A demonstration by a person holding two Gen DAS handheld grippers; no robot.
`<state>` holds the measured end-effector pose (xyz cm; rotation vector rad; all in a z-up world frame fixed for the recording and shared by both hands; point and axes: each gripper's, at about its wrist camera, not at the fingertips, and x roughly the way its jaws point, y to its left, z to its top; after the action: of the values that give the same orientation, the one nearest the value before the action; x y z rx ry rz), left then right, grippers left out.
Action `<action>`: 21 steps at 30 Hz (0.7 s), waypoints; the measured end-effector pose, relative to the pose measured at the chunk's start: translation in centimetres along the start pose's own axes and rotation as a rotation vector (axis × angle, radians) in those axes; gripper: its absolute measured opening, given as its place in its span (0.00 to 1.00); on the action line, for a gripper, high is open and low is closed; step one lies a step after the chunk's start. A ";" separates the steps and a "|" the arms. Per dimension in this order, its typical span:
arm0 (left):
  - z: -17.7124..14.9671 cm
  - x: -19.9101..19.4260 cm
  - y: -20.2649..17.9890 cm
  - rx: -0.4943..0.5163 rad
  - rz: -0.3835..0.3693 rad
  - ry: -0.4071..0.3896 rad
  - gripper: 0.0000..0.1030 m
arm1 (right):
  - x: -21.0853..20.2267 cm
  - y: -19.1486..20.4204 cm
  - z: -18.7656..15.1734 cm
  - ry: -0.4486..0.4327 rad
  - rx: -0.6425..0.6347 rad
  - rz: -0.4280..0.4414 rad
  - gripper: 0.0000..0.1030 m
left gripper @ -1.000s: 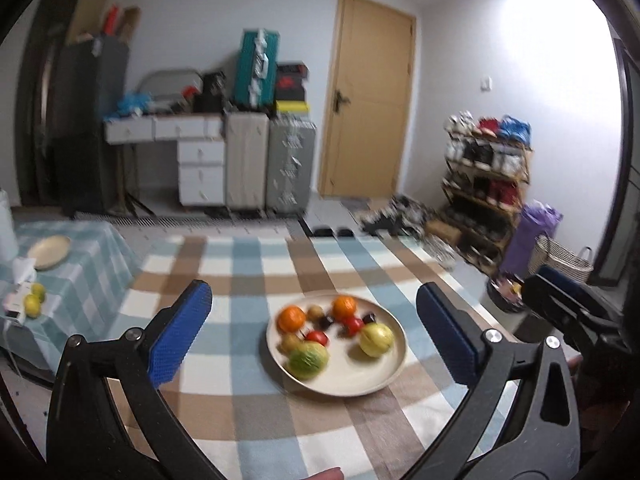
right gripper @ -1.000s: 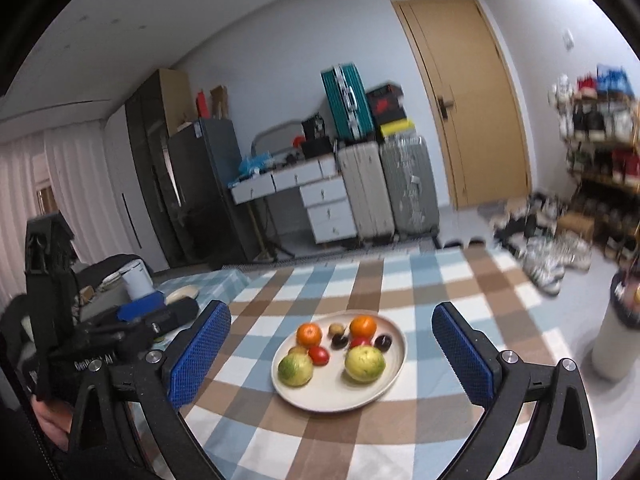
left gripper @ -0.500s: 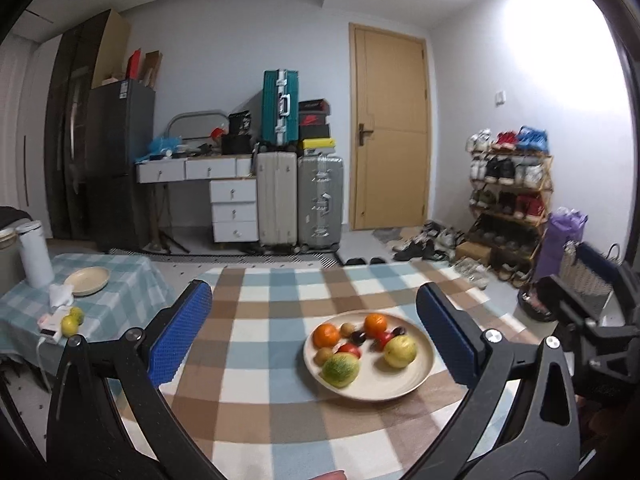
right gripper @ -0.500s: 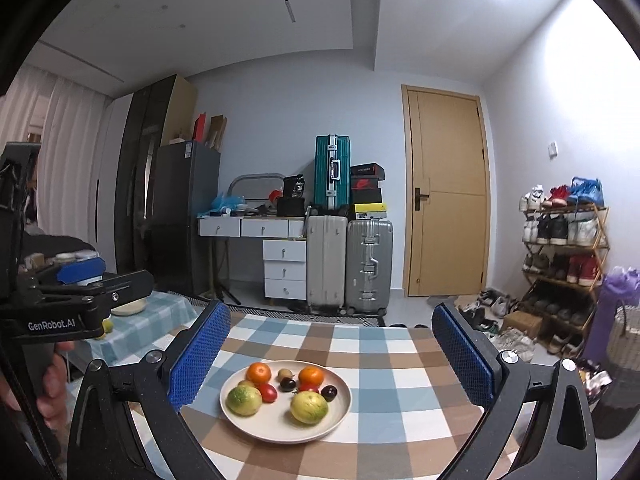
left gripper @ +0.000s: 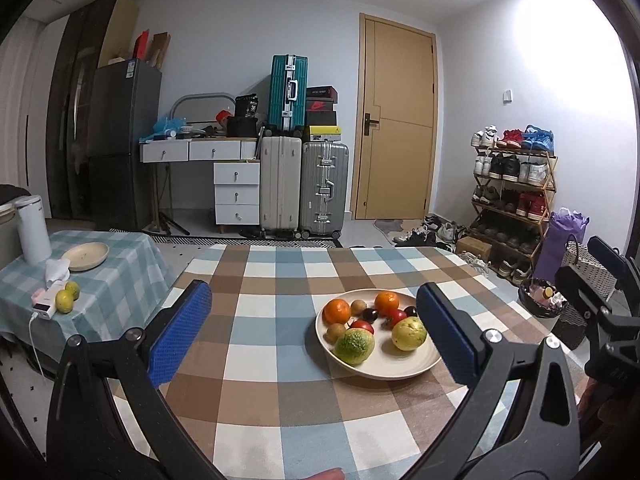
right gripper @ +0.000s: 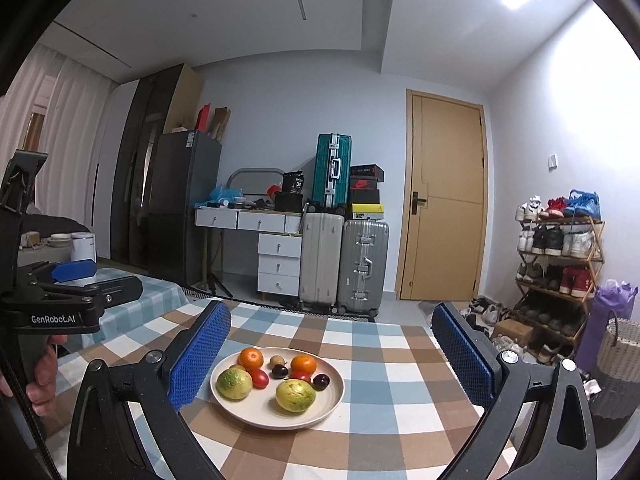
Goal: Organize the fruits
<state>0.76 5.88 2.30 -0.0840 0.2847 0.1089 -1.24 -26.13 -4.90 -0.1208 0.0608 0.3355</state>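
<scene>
**Fruit still gathered on one plate, nothing yet lifted**

Nearest the cameras, on the near side of the plate, both claws are held above the checked tablecloth (left gripper: 280, 380). The left gripper (left gripper: 312, 332) is seen with its blue pads spread wide apart and nothing between them; the right gripper (right gripper: 332, 360) is likewise spread wide and empty. Neither is touching any fruit.

On the plate (right gripper: 256, 414) itself, the whole assortment is found: a green-yellow fruit (right gripper: 234, 383) at its left, a yellow fruit (right gripper: 295, 395) at its near right, two oranges (right gripper: 251, 359) toward the far rim, a small brown fruit, red tomatoes (right gripper: 260, 378) and dark plums (right gripper: 321, 380) packed between them. The pieces are mixed and touching.

Left of the plate and well apart from it, a side table (left gripper: 116, 292) is covered in a green check cloth, on which an empty dish (left gripper: 85, 256) and two small yellow-green fruits (left gripper: 66, 300) are set.

Beyond the plate, suitcases and a door are seen against the far wall.

The task is judged to be at its very start: no fruit has been gripped, and every piece is left to be sorted.
</scene>
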 end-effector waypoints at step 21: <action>-4.7 4.5 1.2 0.018 0.045 -0.002 0.99 | 3.5 -0.2 -4.7 0.095 -0.008 0.052 1.00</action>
<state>3.65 7.03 -3.59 -0.0594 0.2859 0.1508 1.93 -25.77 -9.80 -0.1429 0.1566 0.3823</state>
